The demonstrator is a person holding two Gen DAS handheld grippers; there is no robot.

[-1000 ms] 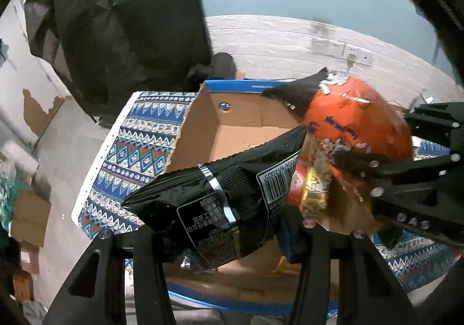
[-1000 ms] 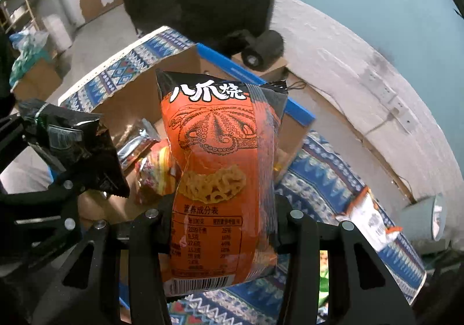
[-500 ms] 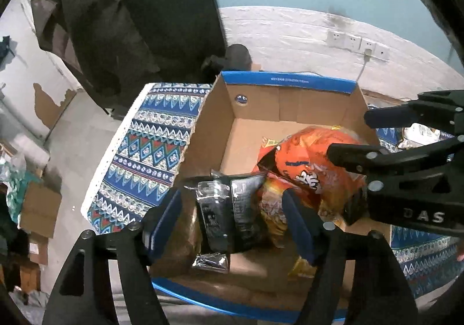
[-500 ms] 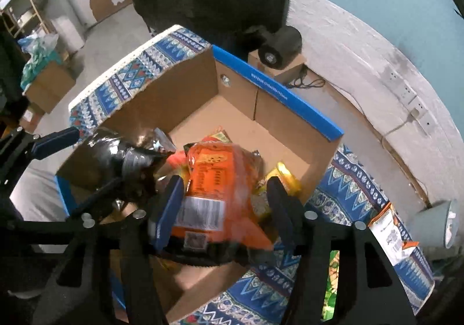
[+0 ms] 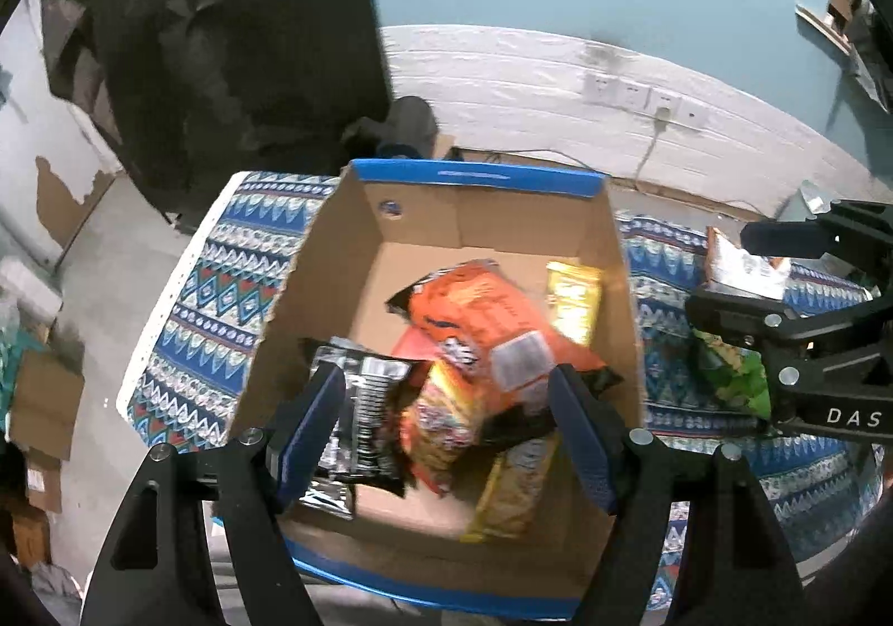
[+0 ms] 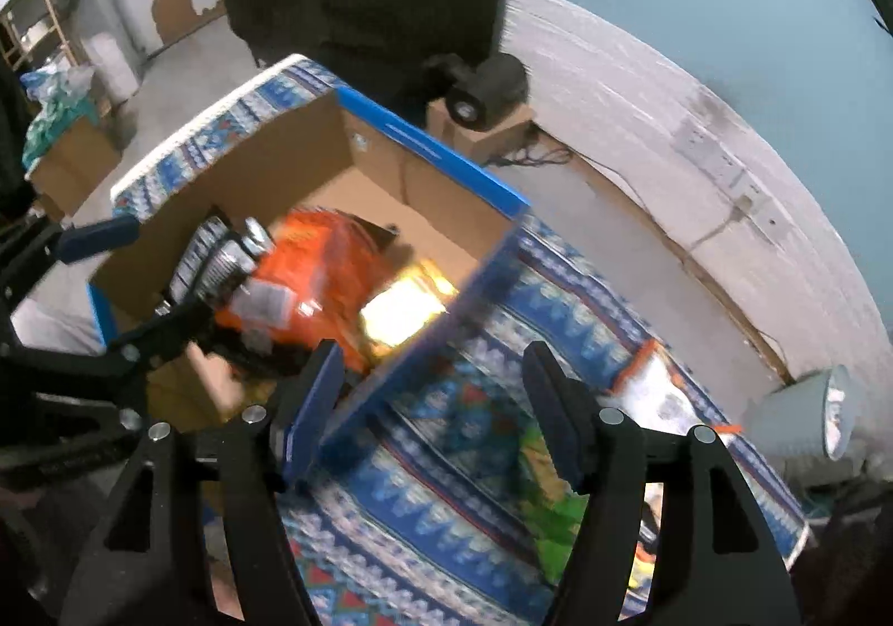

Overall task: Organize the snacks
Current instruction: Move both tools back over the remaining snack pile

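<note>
once tongs (image 5: 446, 436) opened, bags (image 5: 480, 330) dropped in box (image 5: 474, 179)

The box (image 5: 346, 291) is plain matt brown cardboard with a smooth blue rim. Inside it, the orange snack bag (image 5: 480, 324) and black snack bag (image 5: 357, 419) are glossy crinkled foil. Beside the box, the tablecloth (image 5: 223, 302) looks like patterned woven cloth.

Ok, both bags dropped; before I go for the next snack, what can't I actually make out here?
- Green snack bag: right wrist view, motion-blurred; print unreadable, partly behind a finger.
- White snack bag: left wrist view, the right gripper covers most.
- Box near corners: left wrist view, hidden by the open left gripper.
- Snacks under the orange bag: covered.
</note>
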